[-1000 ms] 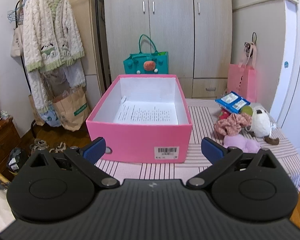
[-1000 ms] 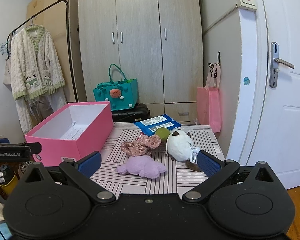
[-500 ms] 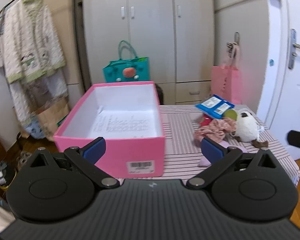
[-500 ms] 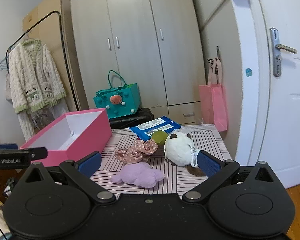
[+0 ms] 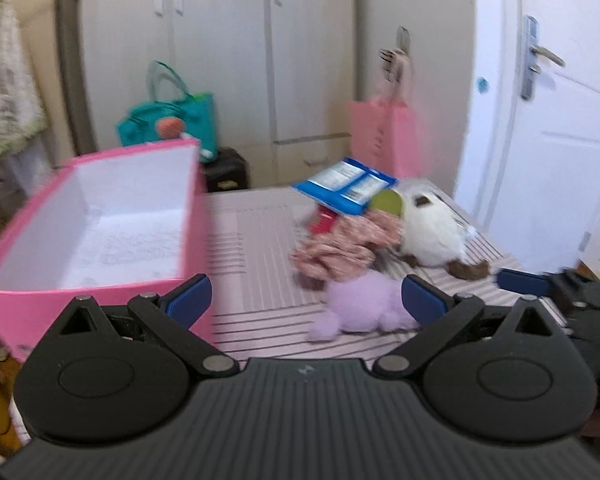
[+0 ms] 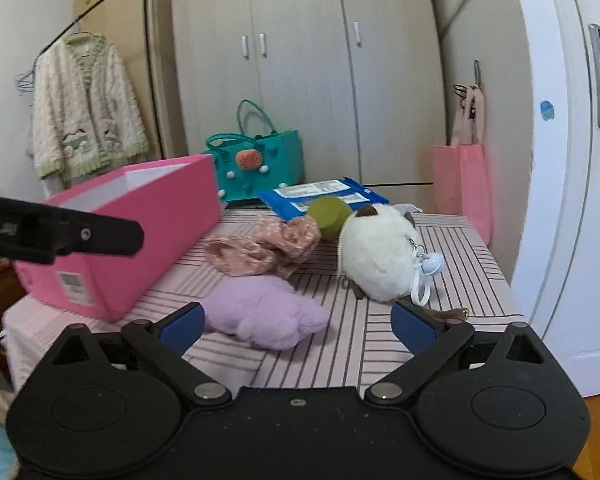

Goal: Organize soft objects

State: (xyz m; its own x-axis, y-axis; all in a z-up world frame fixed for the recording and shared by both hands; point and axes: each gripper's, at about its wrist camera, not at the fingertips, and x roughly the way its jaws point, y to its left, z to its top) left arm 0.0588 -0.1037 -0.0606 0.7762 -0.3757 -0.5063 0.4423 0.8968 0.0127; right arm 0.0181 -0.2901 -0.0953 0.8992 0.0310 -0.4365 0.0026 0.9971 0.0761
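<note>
On the table, my left claw [image 5: 305,299] swung from the pink box [image 5: 100,220] toward the purple plush [image 5: 360,304] w/ jaws spread. Right claw [image 6: 296,326] spread too, nothing held; grab looks next

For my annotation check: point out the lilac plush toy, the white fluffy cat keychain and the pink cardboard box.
lilac plush toy [image 6: 264,316], right wrist view, middle of its body.
white fluffy cat keychain [image 6: 380,256], right wrist view, centre of its round body.
pink cardboard box [image 6: 152,240], right wrist view, its long outer side wall.

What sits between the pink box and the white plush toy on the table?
In the right wrist view, the floral scrunchie lies between the pink box and the white plush toy, with the purple plush just in front.
</note>
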